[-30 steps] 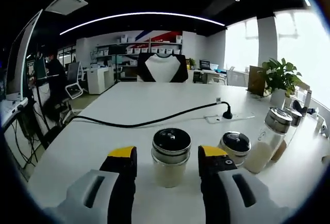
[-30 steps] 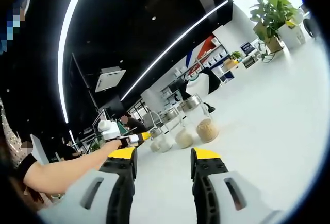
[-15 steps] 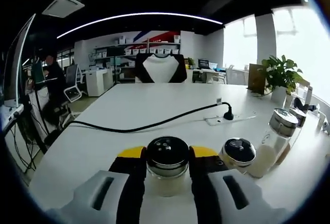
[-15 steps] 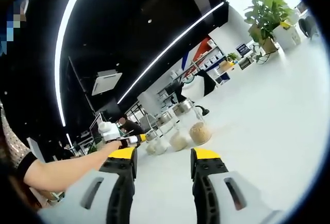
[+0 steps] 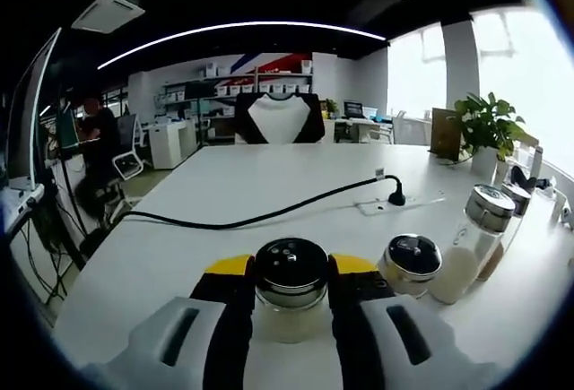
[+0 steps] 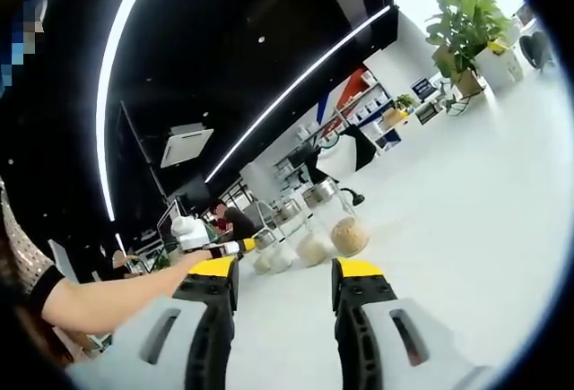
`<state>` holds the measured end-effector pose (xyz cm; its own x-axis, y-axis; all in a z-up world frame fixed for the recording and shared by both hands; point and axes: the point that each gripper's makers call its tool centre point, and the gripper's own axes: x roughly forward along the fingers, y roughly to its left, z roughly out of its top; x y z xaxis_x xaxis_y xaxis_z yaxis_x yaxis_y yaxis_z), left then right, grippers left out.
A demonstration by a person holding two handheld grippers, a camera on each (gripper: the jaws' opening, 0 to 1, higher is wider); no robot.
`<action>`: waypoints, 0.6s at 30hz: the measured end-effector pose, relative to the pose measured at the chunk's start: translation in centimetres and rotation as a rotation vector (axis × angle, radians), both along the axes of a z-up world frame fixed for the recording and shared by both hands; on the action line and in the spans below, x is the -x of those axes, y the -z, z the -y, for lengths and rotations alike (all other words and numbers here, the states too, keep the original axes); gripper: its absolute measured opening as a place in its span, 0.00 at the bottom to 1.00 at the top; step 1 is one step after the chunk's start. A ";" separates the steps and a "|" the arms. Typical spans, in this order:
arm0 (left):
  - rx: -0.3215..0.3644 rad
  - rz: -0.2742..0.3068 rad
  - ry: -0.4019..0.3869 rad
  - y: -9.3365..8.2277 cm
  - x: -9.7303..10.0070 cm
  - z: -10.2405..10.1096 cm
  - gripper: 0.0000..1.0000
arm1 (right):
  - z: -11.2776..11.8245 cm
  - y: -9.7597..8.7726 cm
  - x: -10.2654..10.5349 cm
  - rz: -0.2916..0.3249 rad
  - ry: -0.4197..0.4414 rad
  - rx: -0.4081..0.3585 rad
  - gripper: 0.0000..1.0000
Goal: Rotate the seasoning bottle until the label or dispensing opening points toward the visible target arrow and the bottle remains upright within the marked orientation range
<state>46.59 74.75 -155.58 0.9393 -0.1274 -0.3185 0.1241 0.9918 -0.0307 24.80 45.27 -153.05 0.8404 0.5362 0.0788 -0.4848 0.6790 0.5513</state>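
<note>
In the left gripper view a glass seasoning bottle (image 5: 291,293) with a black, holed cap and pale contents stands upright on the white table (image 5: 269,195). My left gripper (image 5: 287,269) is shut on it, yellow-tipped jaws pressed against both sides below the cap. In the right gripper view my right gripper (image 6: 282,269) is open with nothing between its jaws, held above the table well short of the row of jars. The left gripper (image 6: 224,247) appears there at the far left beside the seasoning bottle (image 6: 263,251), held by a person's bare arm (image 6: 117,296).
A second short jar (image 5: 409,264) and a taller tilted shaker (image 5: 473,238) stand to the right of the held bottle. A black cable (image 5: 269,215) with a plug crosses the table behind. A potted plant (image 5: 489,134) sits far right. Several jars (image 6: 332,224) line up.
The left gripper has moved forward around the seasoning bottle and shut on it; one second ago its jaws stood open on either side. The right gripper view shifted only slightly.
</note>
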 end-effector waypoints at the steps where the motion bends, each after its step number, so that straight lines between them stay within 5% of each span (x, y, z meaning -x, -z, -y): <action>1: 0.006 0.002 -0.001 -0.1 0.4 0.0 0.33 | -0.1 -0.2 0.0 0.003 -0.001 -0.001 0.39; 18: 0.033 0.017 0.041 -1.1 6.1 1.1 0.33 | -2.4 -2.8 1.5 0.059 -0.057 0.002 0.39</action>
